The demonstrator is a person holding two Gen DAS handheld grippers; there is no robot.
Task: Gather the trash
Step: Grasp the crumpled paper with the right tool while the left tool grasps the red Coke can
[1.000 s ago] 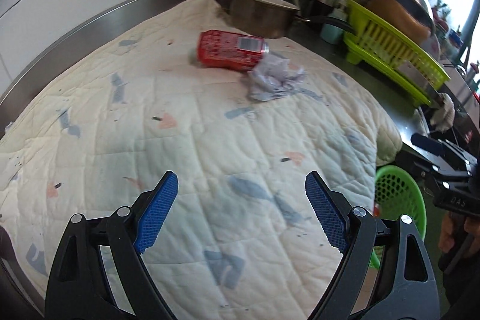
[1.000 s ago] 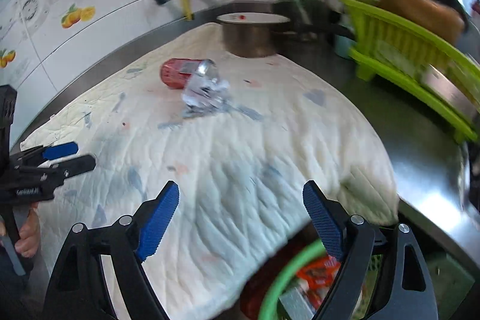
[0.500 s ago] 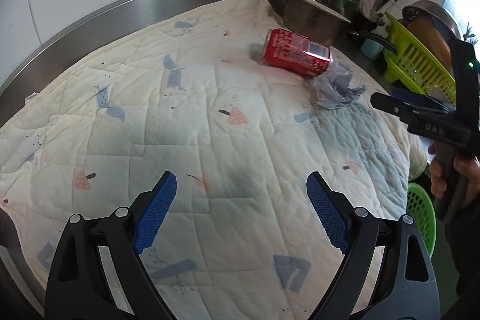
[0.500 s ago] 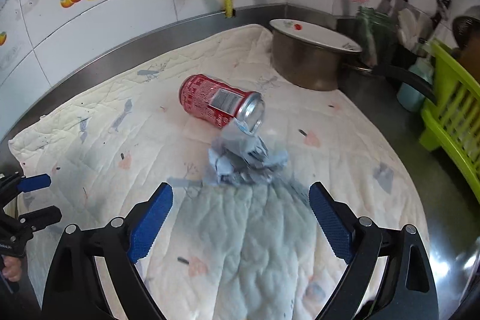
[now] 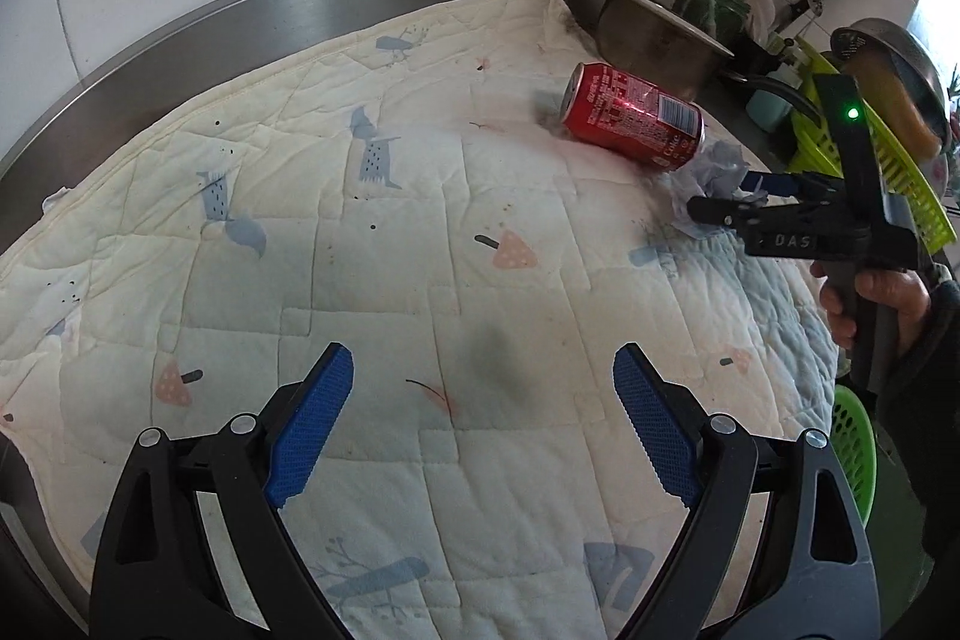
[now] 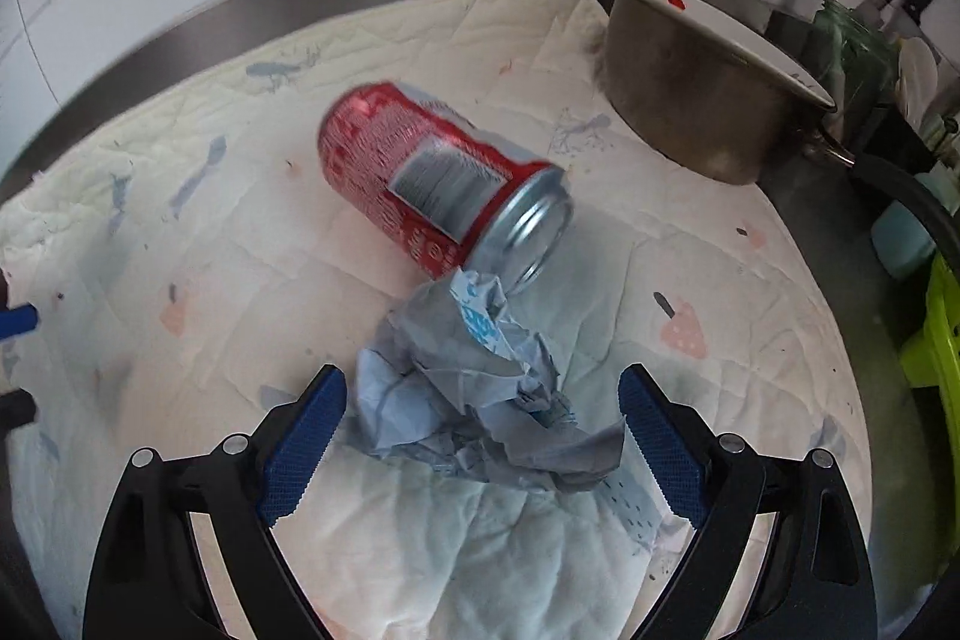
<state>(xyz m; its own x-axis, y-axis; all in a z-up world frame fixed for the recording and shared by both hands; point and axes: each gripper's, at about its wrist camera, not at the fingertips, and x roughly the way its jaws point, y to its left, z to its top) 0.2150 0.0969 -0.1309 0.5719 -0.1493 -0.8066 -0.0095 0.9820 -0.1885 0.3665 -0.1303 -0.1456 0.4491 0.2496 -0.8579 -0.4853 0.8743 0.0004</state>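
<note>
The left gripper (image 5: 483,400) hangs with its blue-padded jaws spread wide and nothing between them, over the cream quilted cloth printed with small mushrooms and birds (image 5: 300,232). Ahead of it and off to its right lies the dented red aluminium drink can (image 5: 635,123) on its side; just beyond the can's right end sits the crumpled pale-blue paper wrapper (image 5: 711,175), touching it.

The right gripper (image 6: 483,409) is also wide open — its blue pads (image 6: 303,439) stand on either side of the crumpled wrapper (image 6: 474,394), the left pad just beside the paper's edge and the right pad near its torn corner, neither one pressing it. The can (image 6: 420,175) lies directly ahead of this gripper, its open silver end touching the top of the wrapper.

Further ahead and to the right stands a round stainless-steel pot with a white lid (image 6: 702,100); what it holds cannot be seen. From the left wrist view, a green plastic mesh basket (image 5: 852,451) shows below the cloth's right edge — its contents are hidden.
</note>
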